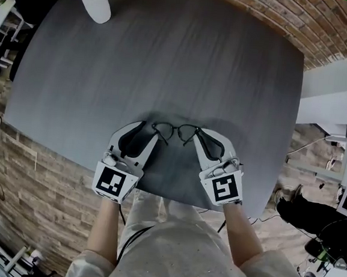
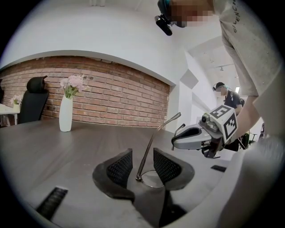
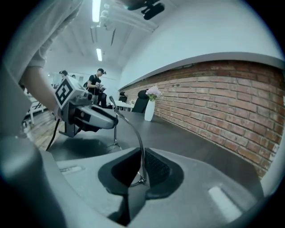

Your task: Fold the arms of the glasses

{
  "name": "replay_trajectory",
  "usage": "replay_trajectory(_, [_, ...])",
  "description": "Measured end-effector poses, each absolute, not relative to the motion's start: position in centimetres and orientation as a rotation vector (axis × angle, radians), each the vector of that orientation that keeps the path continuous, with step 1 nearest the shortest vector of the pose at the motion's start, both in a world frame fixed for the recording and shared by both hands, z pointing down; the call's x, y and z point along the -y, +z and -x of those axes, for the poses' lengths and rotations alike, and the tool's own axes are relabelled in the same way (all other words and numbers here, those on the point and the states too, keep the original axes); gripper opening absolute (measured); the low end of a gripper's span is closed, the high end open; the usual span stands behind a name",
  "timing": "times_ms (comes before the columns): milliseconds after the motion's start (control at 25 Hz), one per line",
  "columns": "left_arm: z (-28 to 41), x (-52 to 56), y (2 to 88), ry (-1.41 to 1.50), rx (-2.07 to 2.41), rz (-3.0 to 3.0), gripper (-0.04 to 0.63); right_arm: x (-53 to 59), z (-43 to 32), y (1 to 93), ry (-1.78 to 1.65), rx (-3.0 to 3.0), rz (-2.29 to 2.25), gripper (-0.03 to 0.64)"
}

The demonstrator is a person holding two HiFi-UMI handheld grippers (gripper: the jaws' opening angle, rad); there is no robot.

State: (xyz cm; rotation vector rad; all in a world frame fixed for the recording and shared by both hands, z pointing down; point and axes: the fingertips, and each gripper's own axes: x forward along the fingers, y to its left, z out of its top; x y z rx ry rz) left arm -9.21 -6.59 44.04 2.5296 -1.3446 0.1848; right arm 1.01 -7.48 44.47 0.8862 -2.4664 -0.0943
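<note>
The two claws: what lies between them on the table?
The glasses span the gap between the left claw and right claw, an arm reaching into each; the head view shows it.

Table (image 1: 168, 62) matt w/ wood grain; glasses (image 1: 165, 131) thin metal; vase (image 1: 97, 6) smooth, semi-gloss

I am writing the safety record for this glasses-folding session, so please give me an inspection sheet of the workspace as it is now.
Surface: dark grey table, no stains seen.
Job's things: glasses near the front edge, arms not yet folded.
Clutter: white vase with pink flowers at the far corner.
Grippers: left tongs open, one arm of the glasses standing between them; right tongs shut on the other arm.
Cables: black cable hangs by the left gripper.
Surroundings: brick wall, black office chair, a person in the background.
</note>
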Motion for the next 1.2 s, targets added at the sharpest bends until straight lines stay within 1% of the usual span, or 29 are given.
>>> replay_trajectory(280, [8.9,6.4,44.8,0.243,1.301,-2.567,0.144,7.1,0.9,45.3,-0.283,2.36,-0.772,0.021])
replay_trajectory(800, [9.7,5.9,45.1,0.218,1.302,-2.553,0.144,6.5,3.3,47.7,-0.538,2.19,-0.574,0.02])
replay_trajectory(1200, [10.0,5.9,45.4,0.212,1.295,-2.55,0.144,6.3,4.6,49.5,-0.573,2.143,-0.492,0.028])
